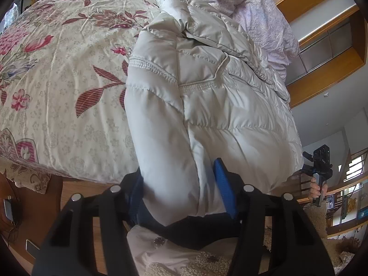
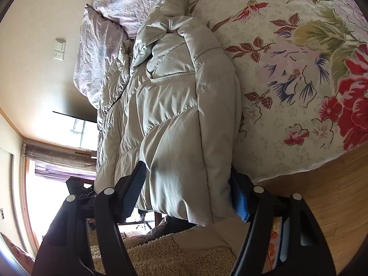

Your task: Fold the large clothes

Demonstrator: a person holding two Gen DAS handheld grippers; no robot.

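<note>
**A:** Fingers on the left gripper (image 1: 179, 191) and right gripper (image 2: 186, 193) each pinch the hem of the puffer coat (image 1: 207, 92); rest sprawls up the floral bedspread (image 1: 57, 69).

**B:** Probably light, squishy, slippery; grab thick seams, not loose shell.

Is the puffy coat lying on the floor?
No, the coat lies on the flowery bed, its near end held by both grippers.
</note>
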